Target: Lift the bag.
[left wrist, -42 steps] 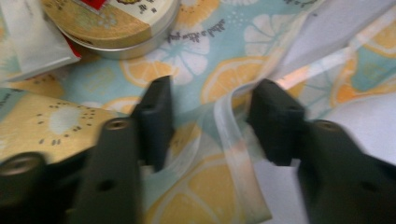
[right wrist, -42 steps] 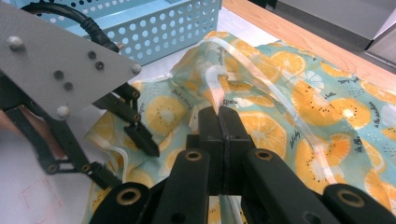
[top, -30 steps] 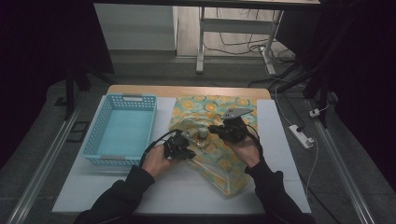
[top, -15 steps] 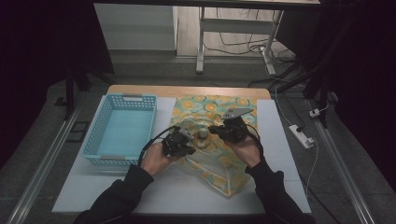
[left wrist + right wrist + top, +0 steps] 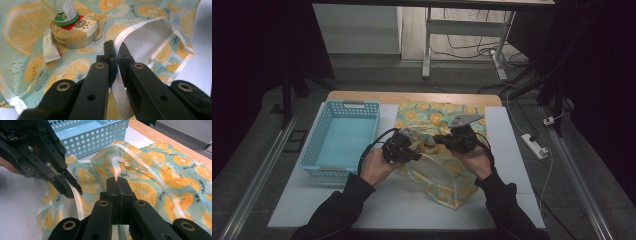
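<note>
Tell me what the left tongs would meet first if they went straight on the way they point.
Probably the white inner lining of the fruit-print bag, just past the left tongs, which are shut on its white rim strip. The round tin lies off to the side. Depth is uncertain.

No legible text is found in any view. Printing is seen on the label of the green-capped bottle (image 5: 67, 11) and on the round tin's lid (image 5: 76, 28), and small script on the fruit-print bag (image 5: 160, 195), but none can be read.
</note>
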Action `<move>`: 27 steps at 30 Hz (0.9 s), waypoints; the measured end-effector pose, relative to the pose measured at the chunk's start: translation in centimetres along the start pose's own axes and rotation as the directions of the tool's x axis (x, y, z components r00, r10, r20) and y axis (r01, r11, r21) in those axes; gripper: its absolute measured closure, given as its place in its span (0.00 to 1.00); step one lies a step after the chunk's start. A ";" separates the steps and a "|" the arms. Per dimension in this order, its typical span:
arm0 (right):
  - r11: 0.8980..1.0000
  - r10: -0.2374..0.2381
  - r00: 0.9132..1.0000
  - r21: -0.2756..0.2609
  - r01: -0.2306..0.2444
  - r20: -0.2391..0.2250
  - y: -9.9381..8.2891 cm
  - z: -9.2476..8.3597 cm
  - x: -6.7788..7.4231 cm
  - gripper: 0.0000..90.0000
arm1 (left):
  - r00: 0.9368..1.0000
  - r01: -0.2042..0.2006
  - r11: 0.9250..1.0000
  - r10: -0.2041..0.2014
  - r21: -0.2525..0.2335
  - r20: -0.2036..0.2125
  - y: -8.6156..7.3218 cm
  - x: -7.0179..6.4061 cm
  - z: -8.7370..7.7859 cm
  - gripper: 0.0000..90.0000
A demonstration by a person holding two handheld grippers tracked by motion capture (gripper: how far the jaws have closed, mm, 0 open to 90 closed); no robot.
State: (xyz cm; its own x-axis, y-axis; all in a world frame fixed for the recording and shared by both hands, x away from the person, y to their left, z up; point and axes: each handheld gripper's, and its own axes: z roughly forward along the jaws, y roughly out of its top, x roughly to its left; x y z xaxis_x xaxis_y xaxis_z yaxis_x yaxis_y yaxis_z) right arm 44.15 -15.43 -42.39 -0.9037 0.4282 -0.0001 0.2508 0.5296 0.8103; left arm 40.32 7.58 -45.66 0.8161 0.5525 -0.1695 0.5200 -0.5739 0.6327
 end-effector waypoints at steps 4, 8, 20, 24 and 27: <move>1.000 -0.007 1.000 0.002 0.007 -0.003 0.3 -0.1 0.1 1.00 | 1.000 -0.002 1.000 0.002 -0.012 0.001 0.4 0.1 -0.7 0.99; 1.000 -0.017 1.000 0.001 0.017 -0.007 0.7 -0.1 0.2 1.00 | 1.000 0.015 1.000 -0.014 -0.026 0.022 0.7 0.2 -1.4 0.99; 1.000 -0.008 0.999 -0.008 0.008 -0.043 1.8 -0.3 0.1 1.00 | 0.997 0.050 0.997 -0.046 -0.061 0.066 1.7 1.3 -3.0 0.99; 1.000 -0.009 0.998 -0.009 0.008 -0.060 2.3 -0.4 0.2 1.00 | 0.995 0.066 0.996 -0.061 -0.059 0.081 2.2 1.7 -3.6 0.99; 1.000 -0.009 0.998 -0.013 0.009 -0.064 2.6 -0.7 0.2 1.00 | 0.993 0.080 0.995 -0.074 -0.067 0.092 2.5 2.0 -4.1 0.99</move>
State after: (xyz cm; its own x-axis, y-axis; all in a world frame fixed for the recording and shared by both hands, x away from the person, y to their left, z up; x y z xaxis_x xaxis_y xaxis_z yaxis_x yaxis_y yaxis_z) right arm 44.38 -14.51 -39.86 -0.9263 0.3756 0.0297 0.2386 0.5239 0.8177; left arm 42.27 9.68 -41.33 0.7952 0.5353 -0.2846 0.5657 -0.4863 0.6660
